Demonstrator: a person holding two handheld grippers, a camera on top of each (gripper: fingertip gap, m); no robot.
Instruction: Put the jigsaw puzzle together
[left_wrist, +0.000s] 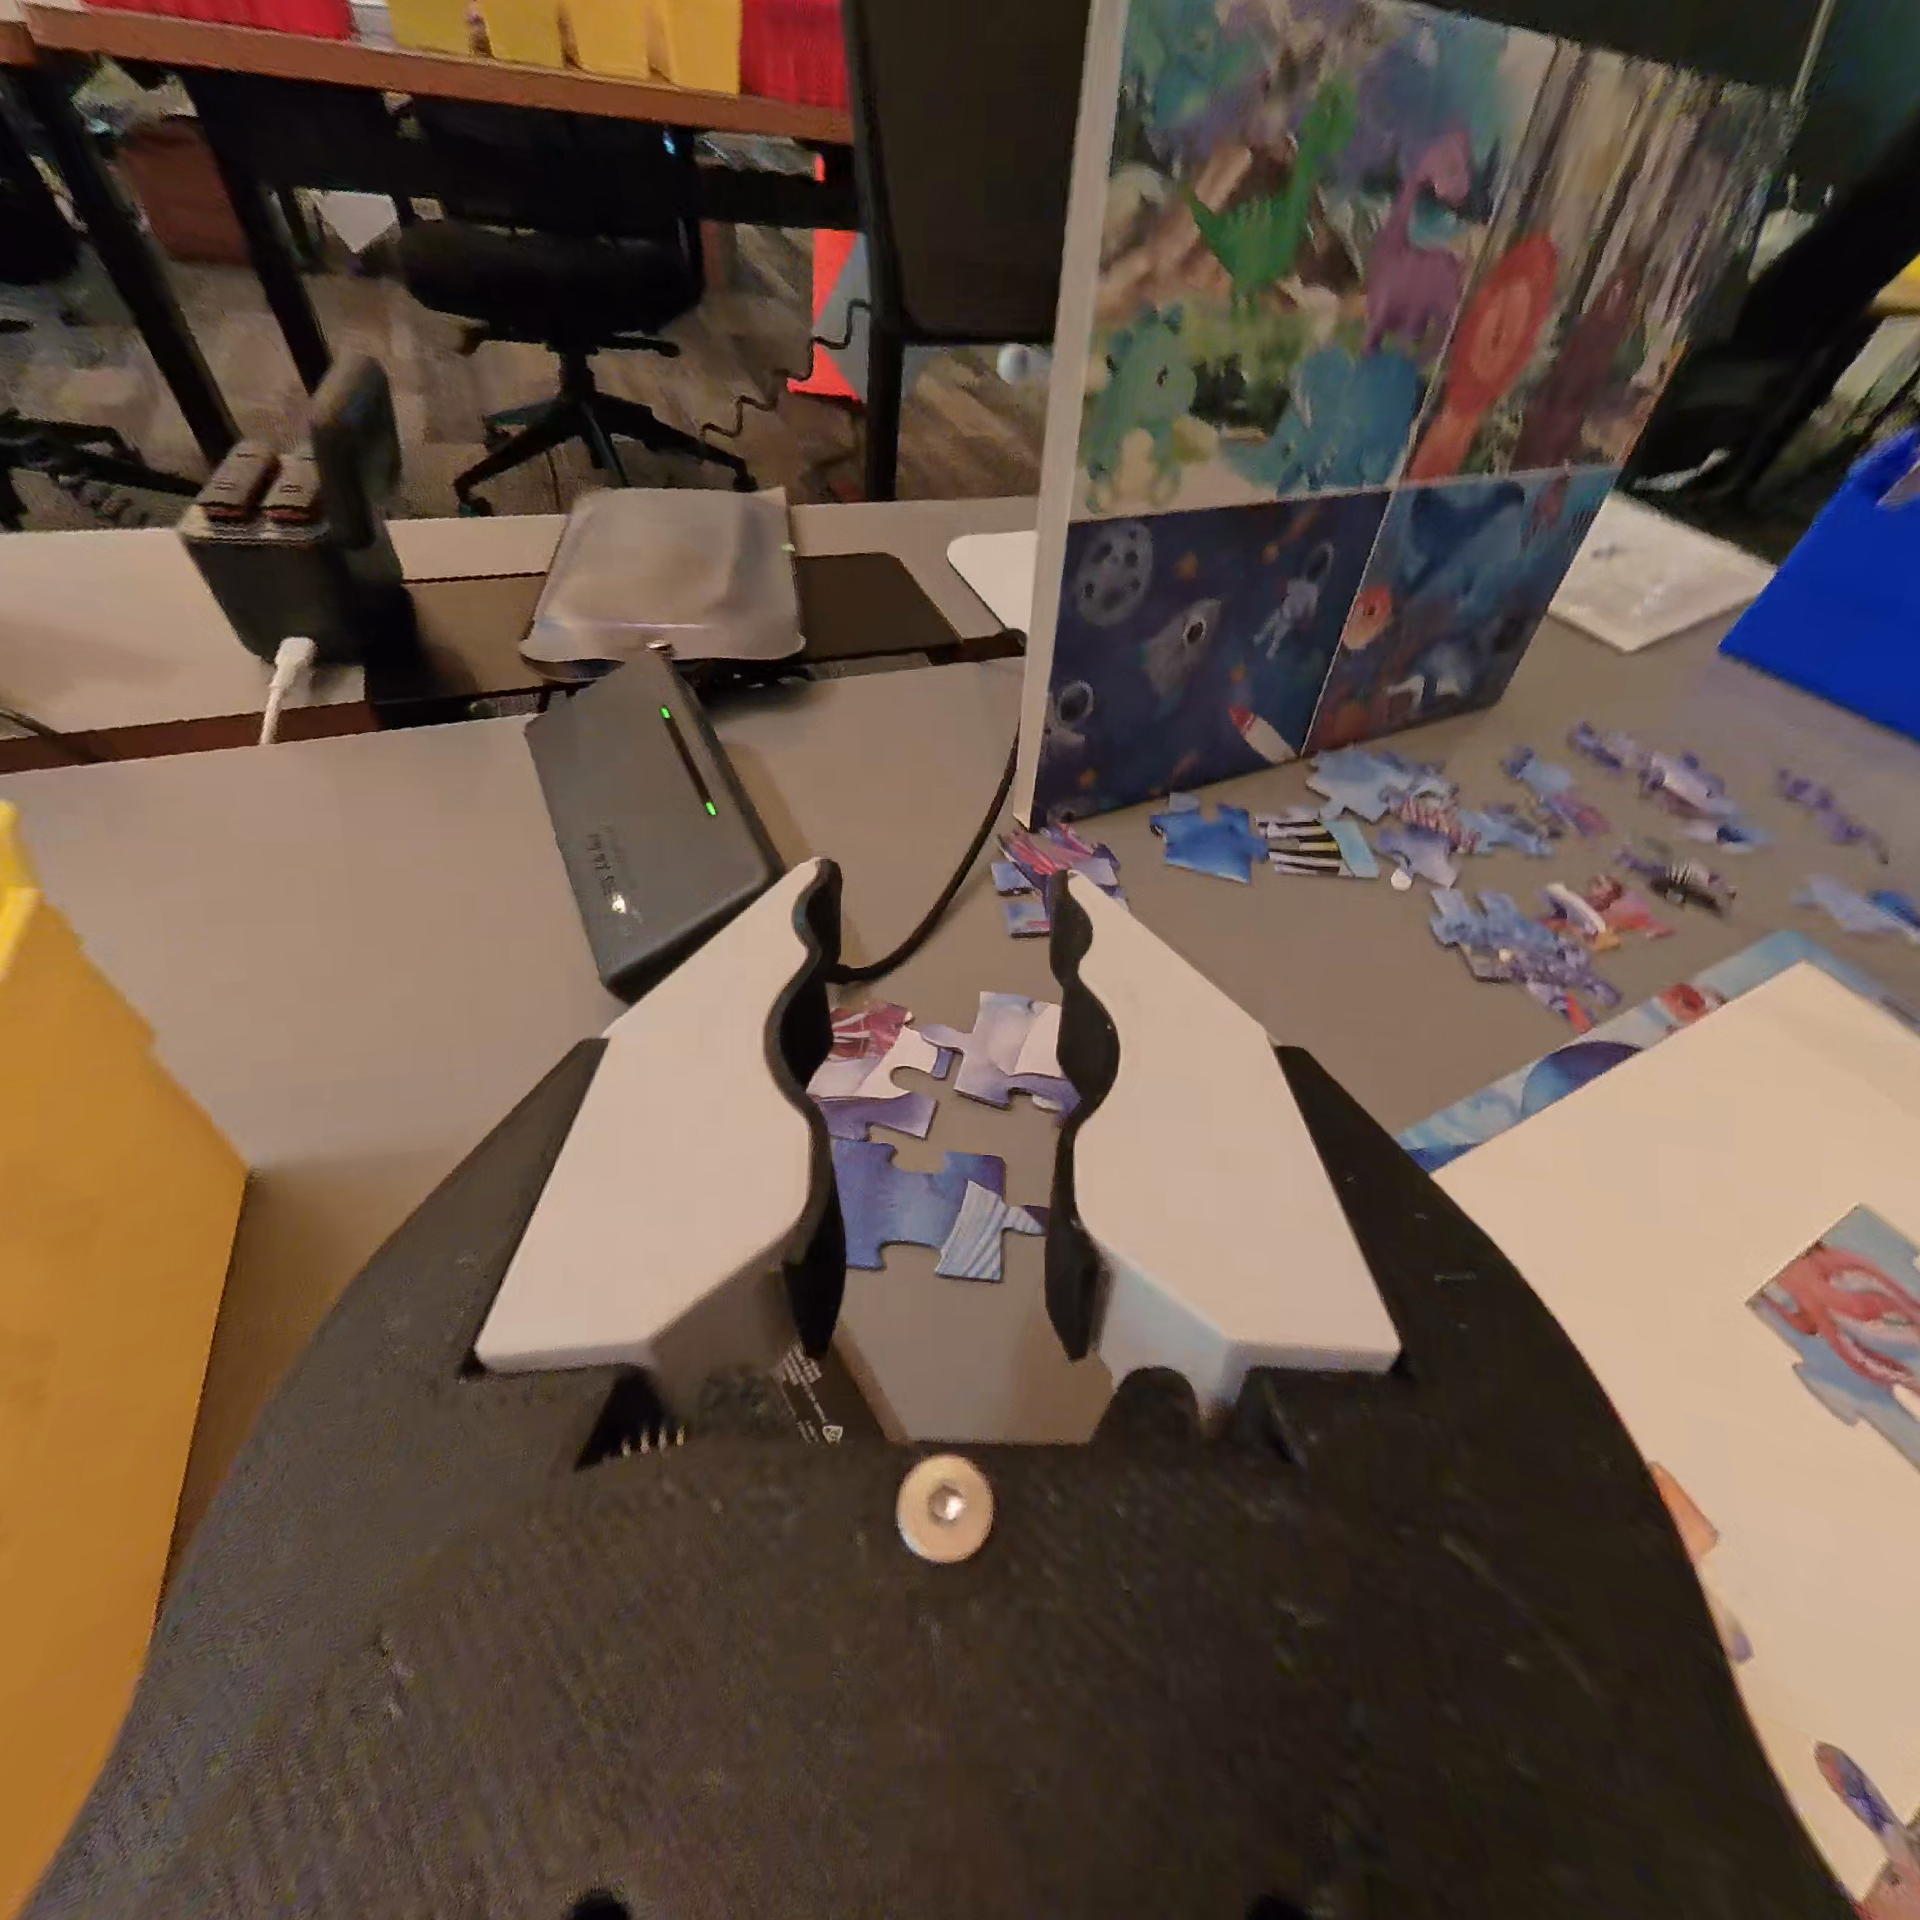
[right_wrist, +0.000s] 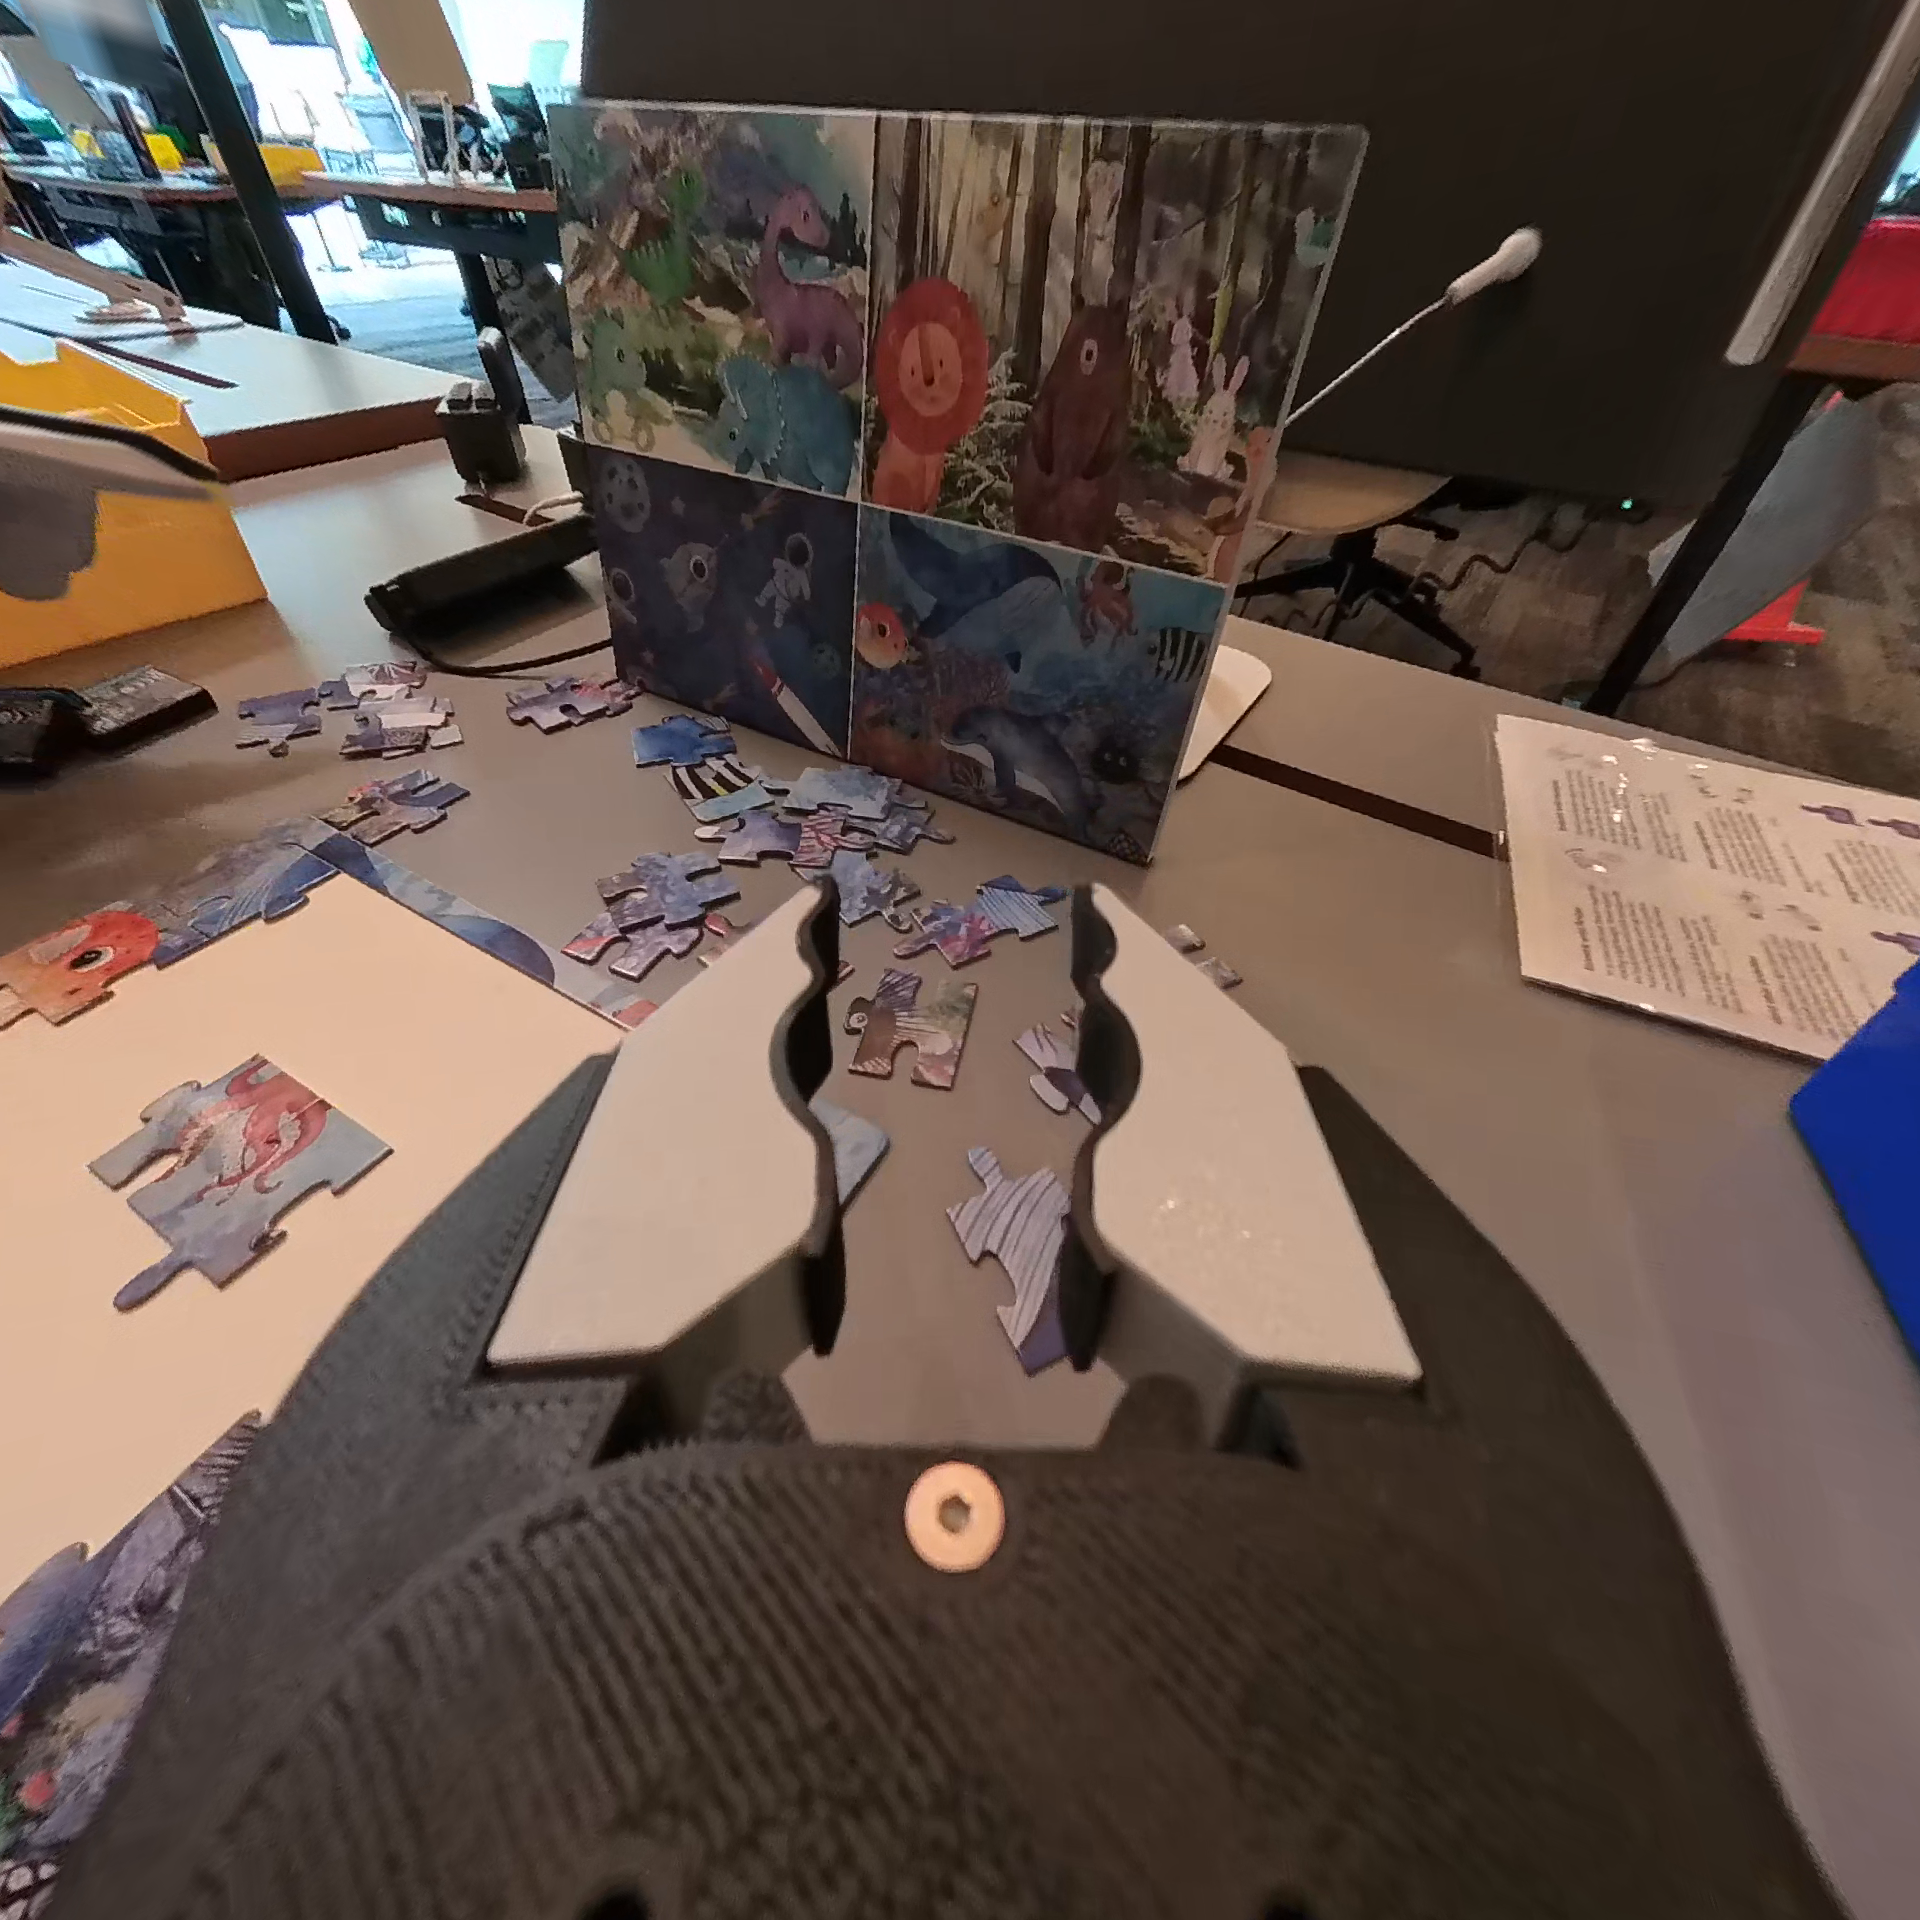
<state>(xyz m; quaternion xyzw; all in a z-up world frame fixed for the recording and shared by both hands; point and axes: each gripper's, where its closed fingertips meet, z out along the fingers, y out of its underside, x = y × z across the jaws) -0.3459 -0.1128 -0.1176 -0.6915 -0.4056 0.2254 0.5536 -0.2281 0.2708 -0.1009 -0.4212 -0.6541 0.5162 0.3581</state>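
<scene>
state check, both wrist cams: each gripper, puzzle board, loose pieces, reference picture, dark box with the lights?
left gripper: open, empty, above loose pieces.
right gripper: open, empty, above the table.
puzzle board: flat, mostly unfilled; edge sections joined, middle bare.
octopus cluster: joined pieces, lying apart mid-board.
loose pieces: scattered face up on the table.
reference picture: standing upright.
dark box: green lights lit, cable attached.

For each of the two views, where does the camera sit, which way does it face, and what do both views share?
Left wrist view: rides the left gripper, looking forward and down at loose puzzle pieces on the grey table; its own open fingers show.
Right wrist view: rides the right gripper, facing the upright picture board; its own open fingers show.
Shared: the picture board, scattered pieces, the white puzzle tray.
</scene>
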